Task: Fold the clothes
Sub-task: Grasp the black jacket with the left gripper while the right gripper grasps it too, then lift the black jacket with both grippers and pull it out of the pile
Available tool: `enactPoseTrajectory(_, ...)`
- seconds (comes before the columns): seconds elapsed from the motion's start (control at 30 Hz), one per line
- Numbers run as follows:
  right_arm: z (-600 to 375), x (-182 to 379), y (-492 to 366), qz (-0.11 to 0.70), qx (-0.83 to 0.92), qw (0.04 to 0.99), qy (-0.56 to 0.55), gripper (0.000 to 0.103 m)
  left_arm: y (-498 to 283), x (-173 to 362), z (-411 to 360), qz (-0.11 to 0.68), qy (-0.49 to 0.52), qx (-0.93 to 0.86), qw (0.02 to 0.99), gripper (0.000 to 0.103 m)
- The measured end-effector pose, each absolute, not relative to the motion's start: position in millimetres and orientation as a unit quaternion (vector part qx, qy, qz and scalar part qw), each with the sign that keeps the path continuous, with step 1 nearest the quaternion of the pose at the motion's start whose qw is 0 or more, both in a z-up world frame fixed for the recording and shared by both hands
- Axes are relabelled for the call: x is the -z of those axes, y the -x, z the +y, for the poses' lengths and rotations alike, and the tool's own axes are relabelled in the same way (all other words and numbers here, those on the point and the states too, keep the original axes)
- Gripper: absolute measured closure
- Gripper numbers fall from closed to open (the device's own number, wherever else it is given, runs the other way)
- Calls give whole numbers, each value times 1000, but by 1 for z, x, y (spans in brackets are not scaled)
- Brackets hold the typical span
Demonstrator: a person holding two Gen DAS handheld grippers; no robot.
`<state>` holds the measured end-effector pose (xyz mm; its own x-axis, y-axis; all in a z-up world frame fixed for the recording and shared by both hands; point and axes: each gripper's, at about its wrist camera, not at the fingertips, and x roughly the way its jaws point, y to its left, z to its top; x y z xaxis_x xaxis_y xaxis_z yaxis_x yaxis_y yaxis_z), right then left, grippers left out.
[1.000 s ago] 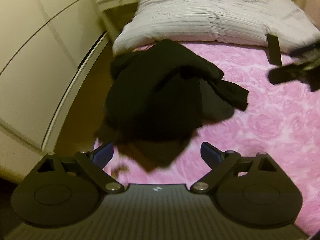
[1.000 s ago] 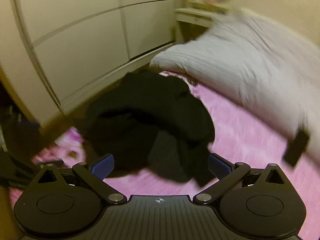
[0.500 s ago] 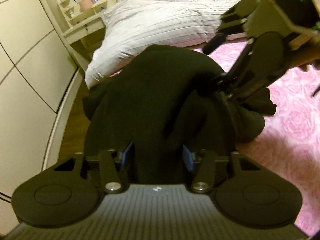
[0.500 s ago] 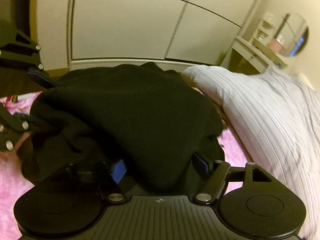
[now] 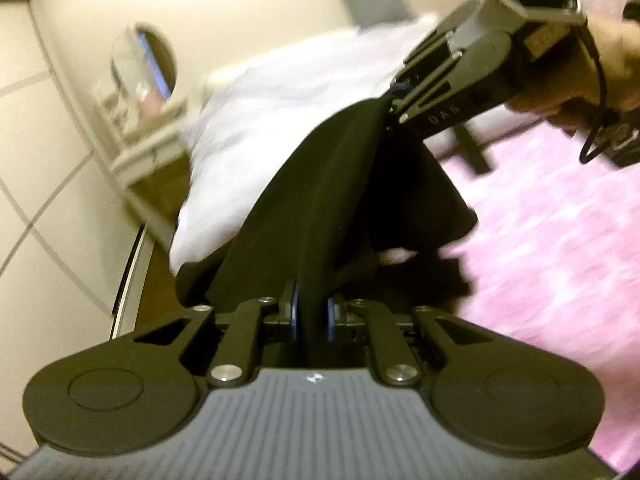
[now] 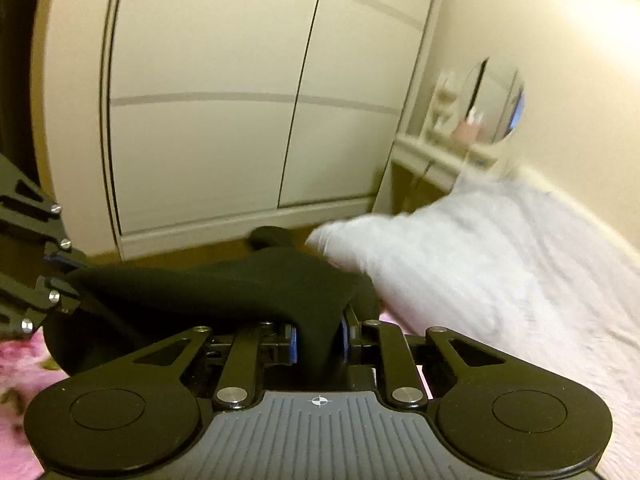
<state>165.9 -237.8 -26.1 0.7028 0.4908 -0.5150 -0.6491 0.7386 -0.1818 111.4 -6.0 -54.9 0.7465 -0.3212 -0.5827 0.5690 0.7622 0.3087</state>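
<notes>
Item: black garment, one piece, dark knit, lifted off the bed and stretched between my two grippers.

Left gripper: my jaws are pressed together on a fold of the garment; the cloth runs out from between the blue pads and rises far and right as a taut band. In the right wrist view this same gripper sits at the left edge, with cloth pinched at its tip.

Right gripper: jaws likewise pinching the garment, black cloth filling the gap between the blue pads. From here the cloth spreads left as a broad dark ridge toward my left gripper. In the left wrist view it shows far right, its tip at the upper end of the band, my right hand behind it.

Loose remainder of the garment: hangs below the taut band, down toward the pink floral cover.

Surroundings: white striped duvet, far right; cream wardrobe doors, far left; round mirror over a small shelf, blurred.
</notes>
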Motion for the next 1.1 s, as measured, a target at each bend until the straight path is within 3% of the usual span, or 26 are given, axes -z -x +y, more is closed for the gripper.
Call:
enactPoseTrajectory(0.17,-336,-11,-35,233,-293,915,149,85,5,-6,-53,229,-226,351,879,93)
enactPoseTrajectory(0.27,-390,10,37,298,-265,905,150,82,68,-3,-96,269,-213,424,838,91)
enactPoseTrajectory(0.3,-406,30,53,338,-249,894,156,74,85,8,-113,299,-198,441,823,87)
enactPoseTrajectory(0.33,-421,50,70,378,-233,882,161,57,96,21,-127,330,-185,449,810,84)
enactPoseTrajectory(0.37,-433,63,82,402,-221,874,159,49,107,39,-143,366,-174,454,793,82)
enactPoseTrajectory(0.5,-469,96,123,455,-183,862,129,41,142,98,-182,444,-193,440,756,82)
enactPoseTrajectory(0.6,-496,121,153,493,-155,850,107,10,149,119,-177,471,-209,409,754,74)
enactPoseTrajectory(0.73,-478,136,135,484,-167,855,82,9,136,133,-156,488,-217,366,762,62)
enactPoseTrajectory(0.97,-383,214,38,448,-224,856,126,8,96,148,-115,498,-209,319,779,62)
enactPoseTrajectory(1.03,-355,242,3,445,-222,856,144,1,87,154,-103,497,-205,311,784,58)
enactPoseTrajectory(1.1,-335,270,-32,454,-210,851,157,1,79,159,-92,500,-198,301,788,57)
